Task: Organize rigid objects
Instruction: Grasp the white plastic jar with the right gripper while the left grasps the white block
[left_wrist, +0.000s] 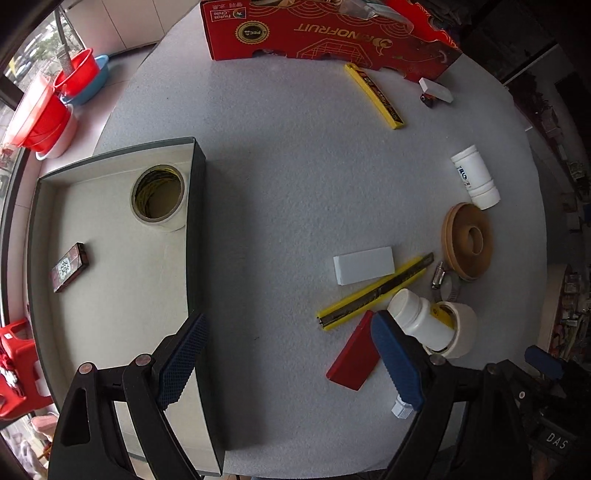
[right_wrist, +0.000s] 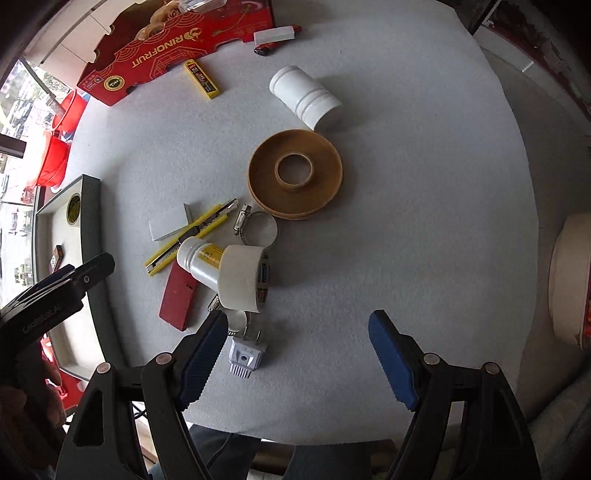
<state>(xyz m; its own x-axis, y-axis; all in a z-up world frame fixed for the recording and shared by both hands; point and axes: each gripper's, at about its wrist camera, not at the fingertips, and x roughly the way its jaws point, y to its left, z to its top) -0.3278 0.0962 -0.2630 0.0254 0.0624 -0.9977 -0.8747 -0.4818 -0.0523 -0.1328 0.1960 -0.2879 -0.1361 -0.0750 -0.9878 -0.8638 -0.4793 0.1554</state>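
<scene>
A grey-walled tray (left_wrist: 195, 229) at the left holds a pale tape roll (left_wrist: 159, 197) and a small dark box (left_wrist: 70, 267). My left gripper (left_wrist: 290, 358) stands open over bare cloth beside the tray, with nothing between its fingers. To its right lie a white box (left_wrist: 364, 265), a yellow utility knife (left_wrist: 373, 293), a red flat box (left_wrist: 354, 354) and a small white bottle (left_wrist: 417, 319) poking into a cream tape roll (left_wrist: 458, 328). My right gripper (right_wrist: 298, 360) is open and empty near the table's front. A white plug (right_wrist: 245, 354) lies by its left finger.
A brown tape roll (right_wrist: 295, 173), a white jar (right_wrist: 306, 98), a hose clamp (right_wrist: 256, 227) and a yellow blade case (right_wrist: 202, 79) lie further out. A red carton (right_wrist: 177, 40) stands at the back. Red basins (left_wrist: 40, 118) sit beyond the table's left edge.
</scene>
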